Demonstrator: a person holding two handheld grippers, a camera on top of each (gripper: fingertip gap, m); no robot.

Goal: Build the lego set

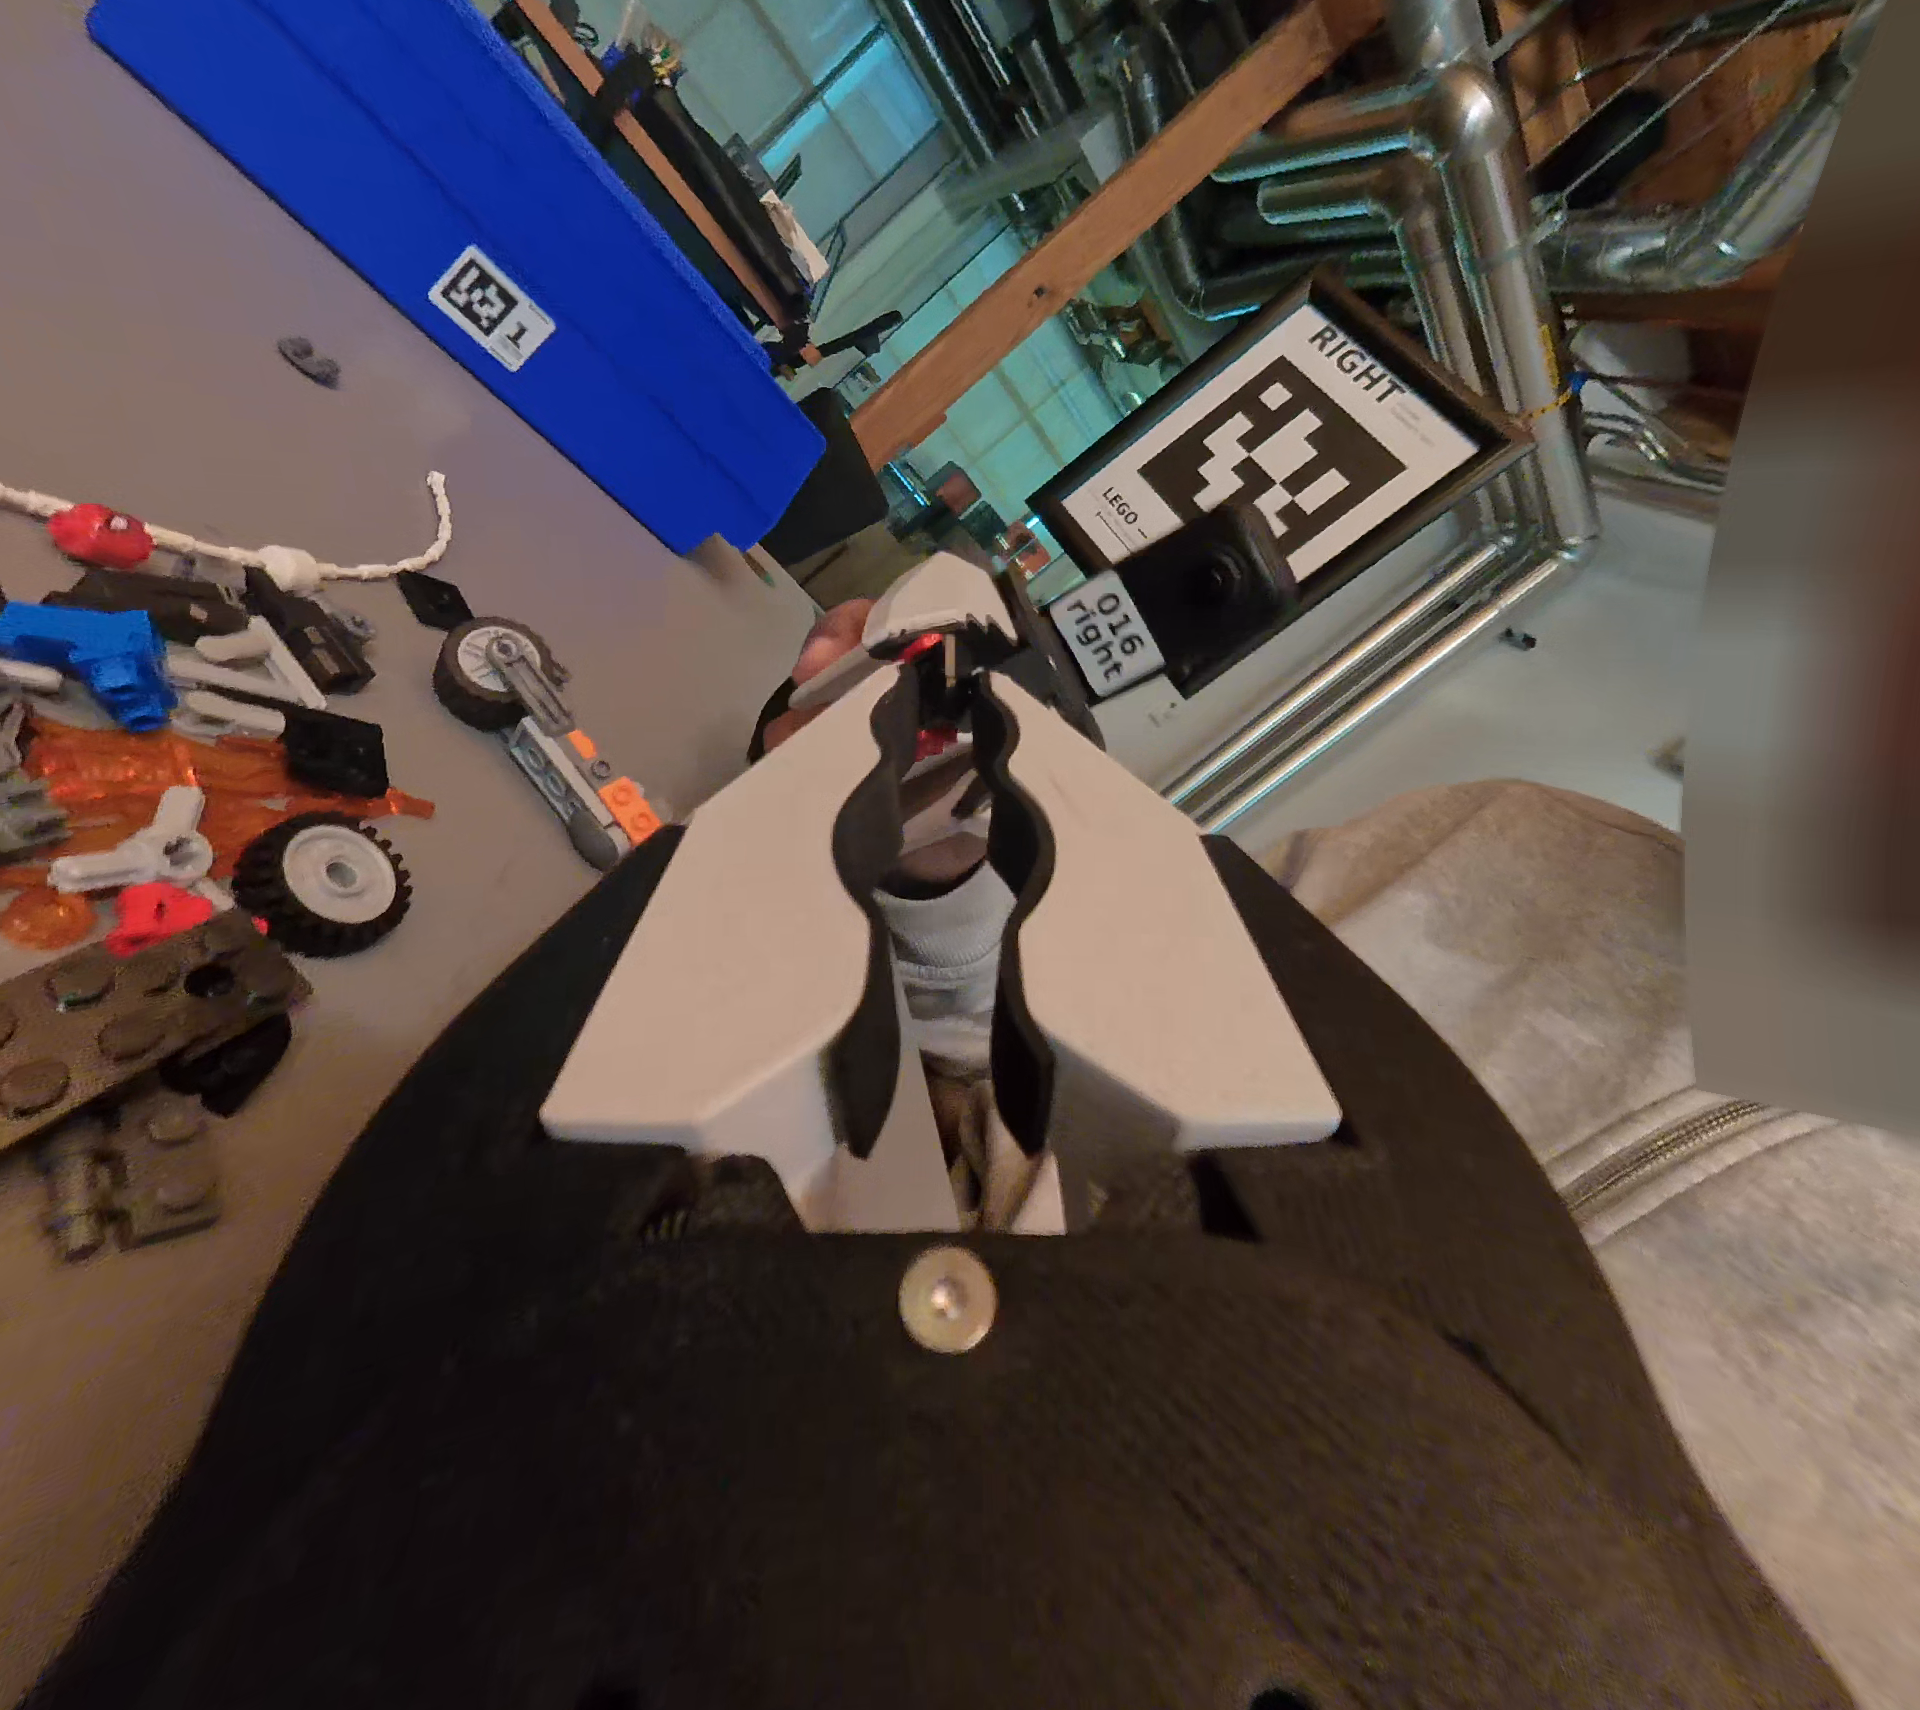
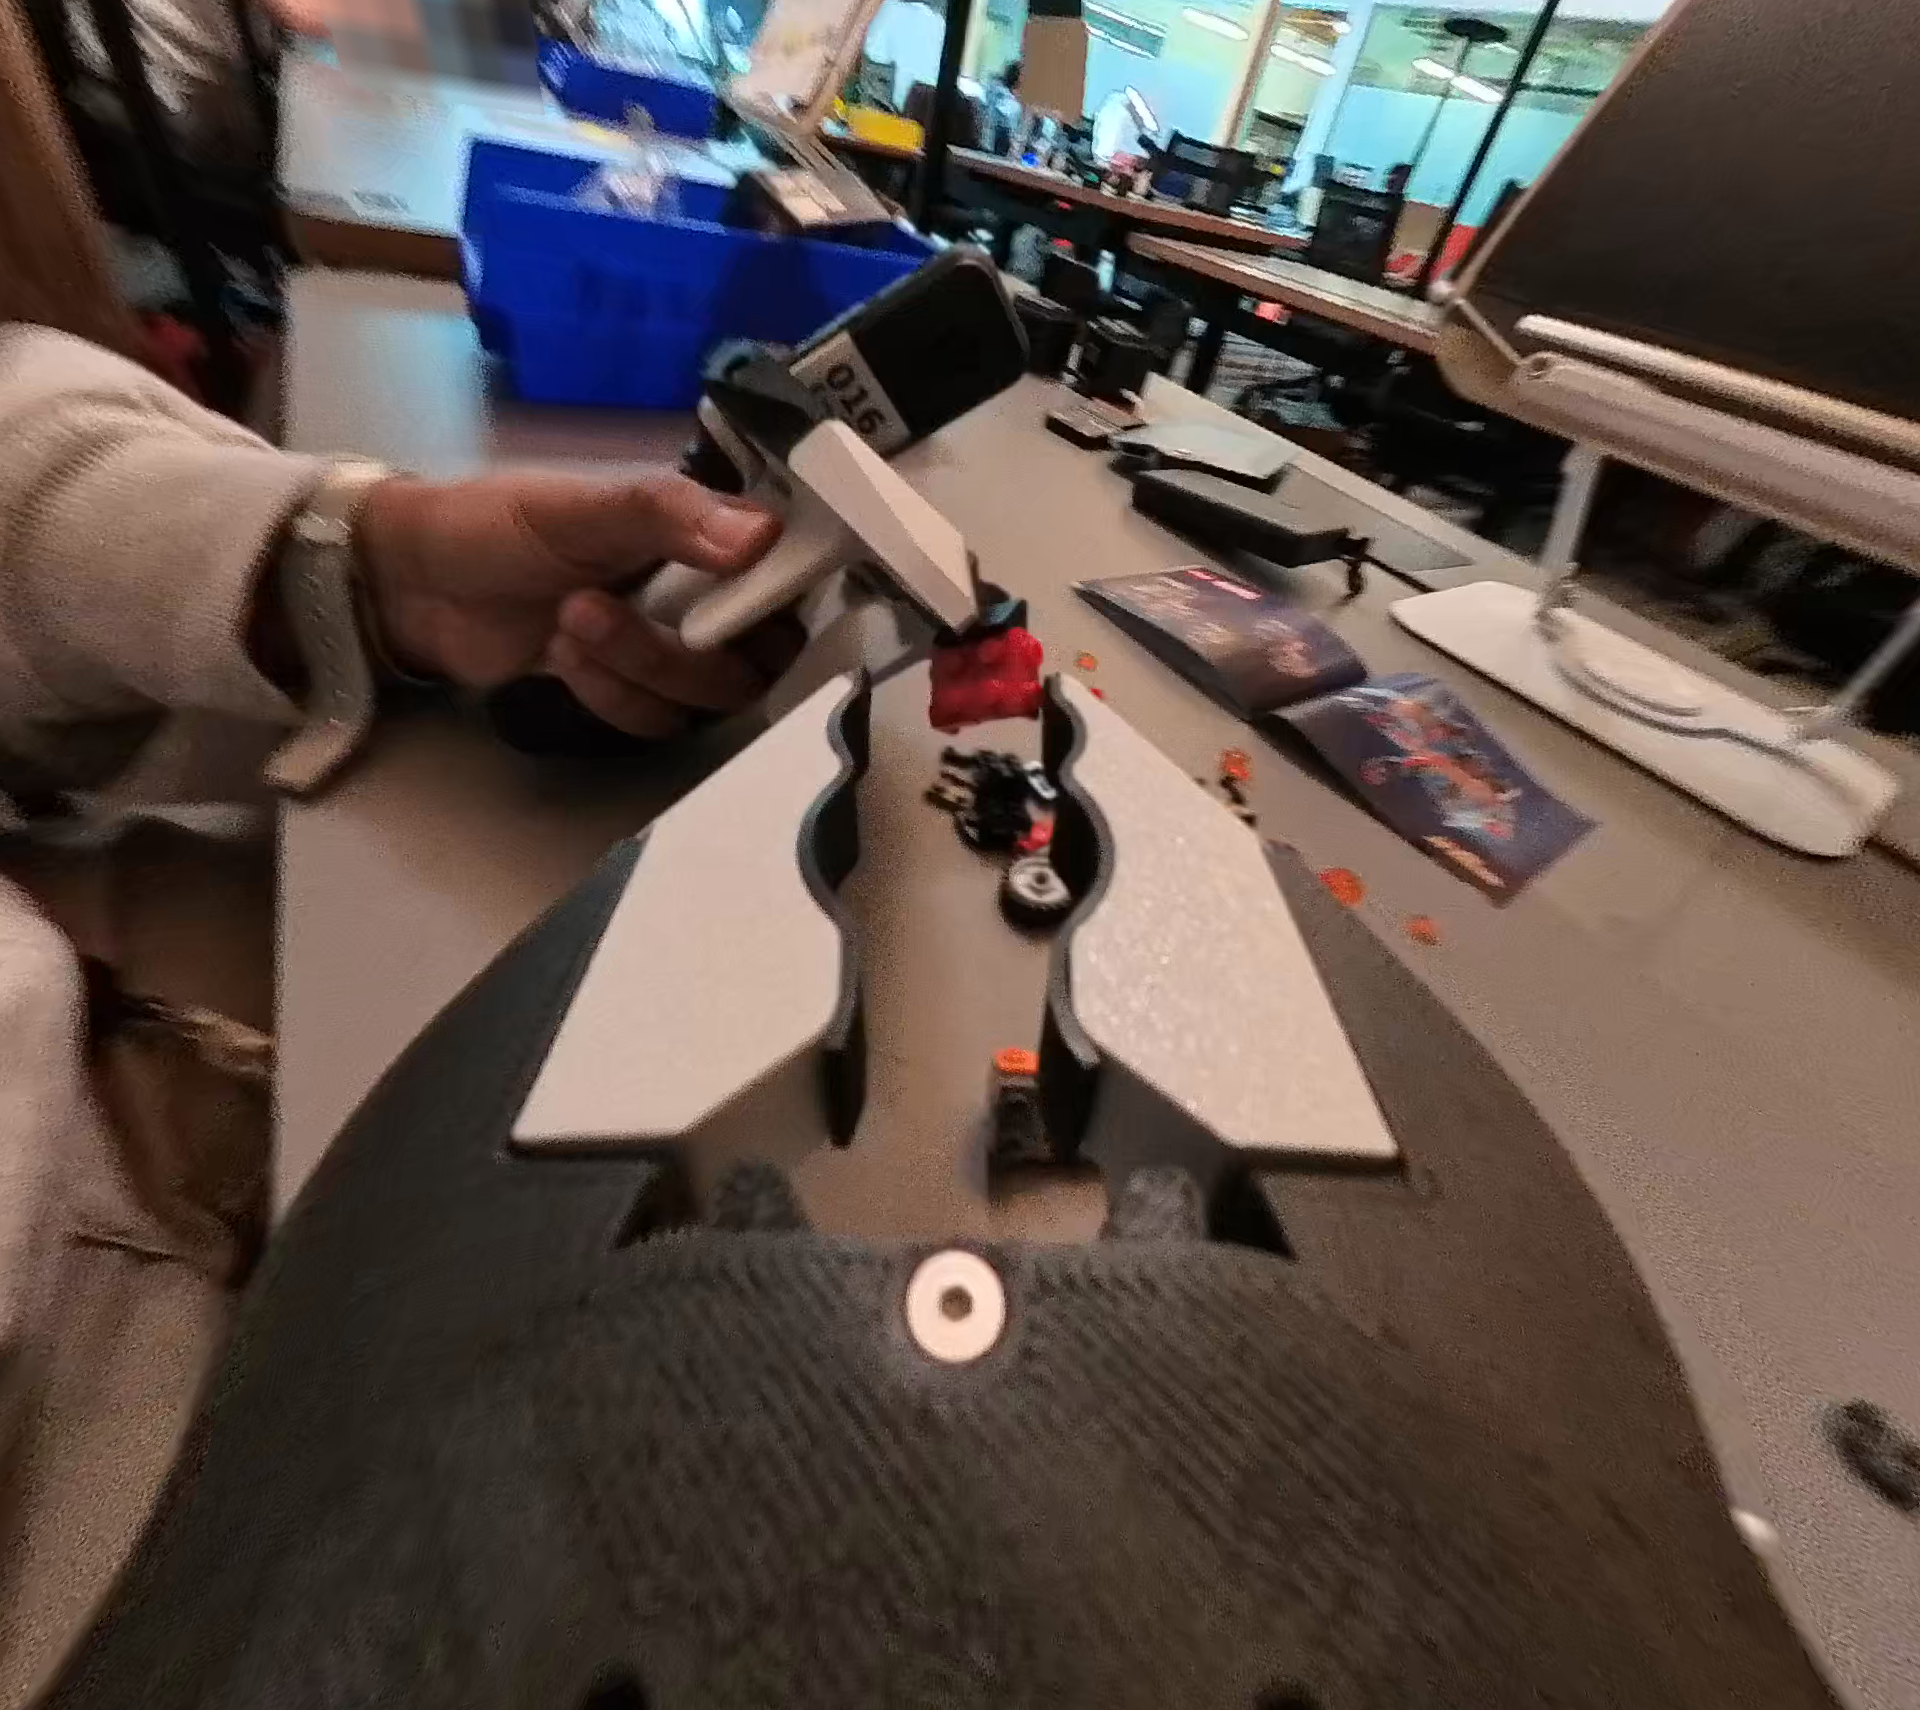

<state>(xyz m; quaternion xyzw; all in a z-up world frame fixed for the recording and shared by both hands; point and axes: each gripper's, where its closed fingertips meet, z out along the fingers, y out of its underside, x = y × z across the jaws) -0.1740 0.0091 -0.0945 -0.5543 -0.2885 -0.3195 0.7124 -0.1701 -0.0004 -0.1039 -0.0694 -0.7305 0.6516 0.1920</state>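
The grey table [image 1: 208, 258] tilts away to the left, its edge just beside my left tongs [image 1: 940, 710]. They pinch a red brick piece [image 1: 932, 738], with my right tongs [image 1: 935, 621] close at their tips. A blue bin [image 1: 416, 133] and loose wheels [image 1: 322, 881] crowd the left.

In the right wrist view the table lies open ahead. My right tongs [image 2: 961, 704] stand spread about the red brick piece [image 2: 987, 673]. A booklet [image 2: 1351, 704] and a monitor stand [image 2: 1662, 725] lie rightward.

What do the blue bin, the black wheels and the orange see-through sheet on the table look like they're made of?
Blue bin: looks like moulded hard plastic, with smooth, evenly coloured walls and a soft sheen. Black wheels: probably rubbery matte tyres, with visible tread, on grey plastic hubs. Orange sheet: thin translucent plastic or film, glossy and crinkled; which one is unclear.
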